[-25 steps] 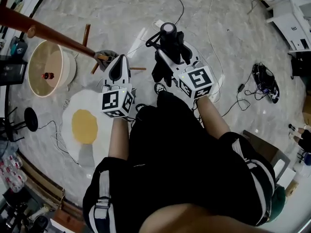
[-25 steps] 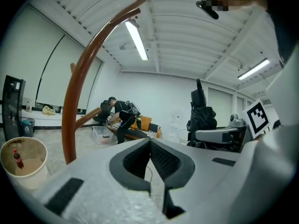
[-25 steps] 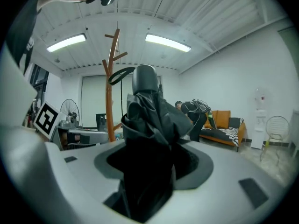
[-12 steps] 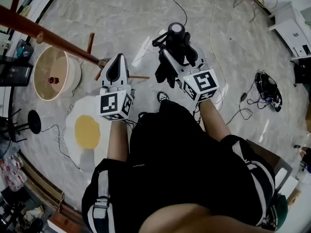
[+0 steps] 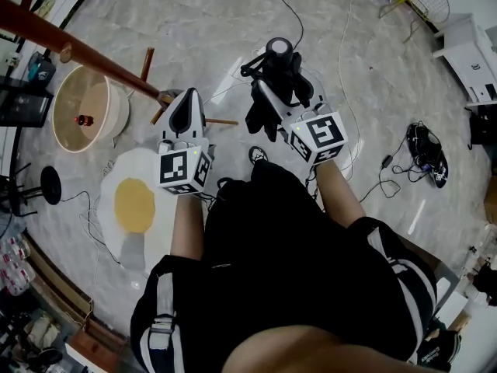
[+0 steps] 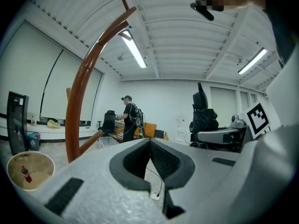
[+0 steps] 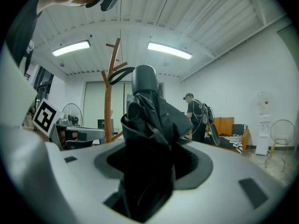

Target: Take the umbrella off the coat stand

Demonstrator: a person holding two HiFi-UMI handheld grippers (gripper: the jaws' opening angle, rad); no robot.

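I'm holding the umbrella in the R gripper. Its jaws are clamping the folded black fabric approx mid-length, w/ the grey handle cap sticking up above them. In the head view it's sitting at 12 o'clock from my body, upright and slightly tilted.

The L gripper is hanging at approx 11 o'clock. Its jaws are pressed together w/ nothing between them, and it isn't touching anything.

The coat stand is running as a brown pole from 10 o'clock down toward its feet on the floor, just past the L gripper's tip. I'm seeing clear floor between the pole and the umbrella. In the R gripper view the stand's trunk and branches are standing behind the umbrella, apart from it, and no strap or loop is showing on a branch.

So I'm judging the main step as done, i.e. the umbrella looks lifted free of the stand. What I'm reading as left is carrying it clear w/o snagging a branch. The task isn't naming any spot to put it down.
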